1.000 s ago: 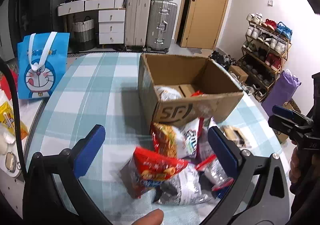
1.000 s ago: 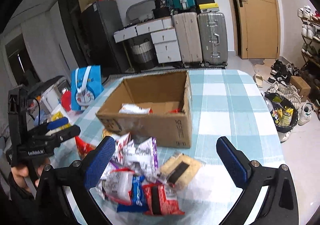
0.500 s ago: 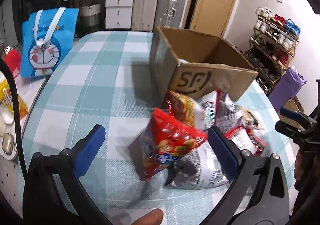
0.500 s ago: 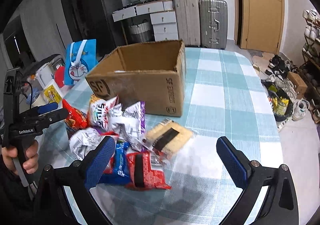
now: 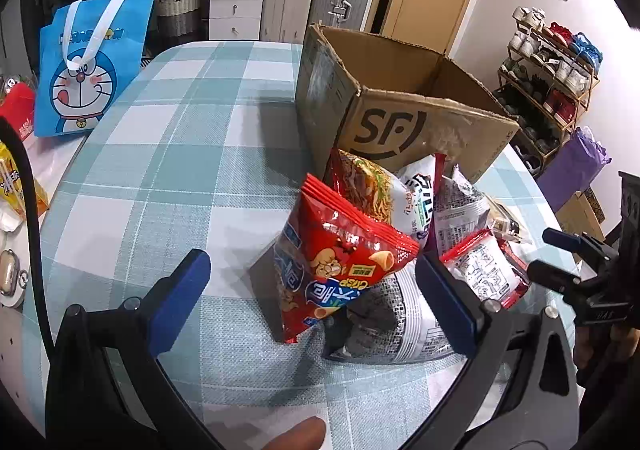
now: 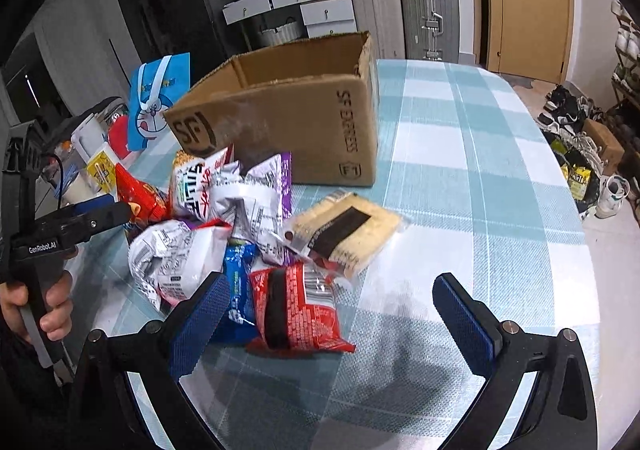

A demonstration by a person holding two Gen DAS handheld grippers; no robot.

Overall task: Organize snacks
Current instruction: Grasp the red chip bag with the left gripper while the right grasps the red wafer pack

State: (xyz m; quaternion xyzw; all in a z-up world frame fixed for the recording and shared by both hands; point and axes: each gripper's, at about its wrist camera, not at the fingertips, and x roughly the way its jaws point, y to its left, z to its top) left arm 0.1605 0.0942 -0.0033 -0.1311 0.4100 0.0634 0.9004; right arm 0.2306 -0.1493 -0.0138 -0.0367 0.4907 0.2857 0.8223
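A heap of snack packs lies on the checked tablecloth in front of an open cardboard box [image 5: 400, 118] [image 6: 296, 118]. My left gripper [image 5: 316, 290] is open, its blue fingers either side of an upright red crisp bag [image 5: 340, 262] without gripping it. Behind that bag stand a noodle pack [image 5: 368, 186] and white wrappers [image 5: 460, 210]. My right gripper [image 6: 332, 318] is open over a red pack with a black band [image 6: 296, 310]; a blue pack [image 6: 236, 282] lies by its left finger. A pale yellow pack [image 6: 348, 230] lies beyond. The box's inside is hidden.
A blue cartoon tote bag [image 5: 88, 62] stands at the table's left edge, with small items beside it. Suitcases [image 6: 404, 10], drawers and a door are behind the table. A shoe rack [image 5: 552, 62] and a purple bag [image 5: 572, 170] are on the right.
Both grippers have dropped lower and closer to the snack heap. The box's contents, visible one second ago, have gone out of sight. Both grippers stay open.
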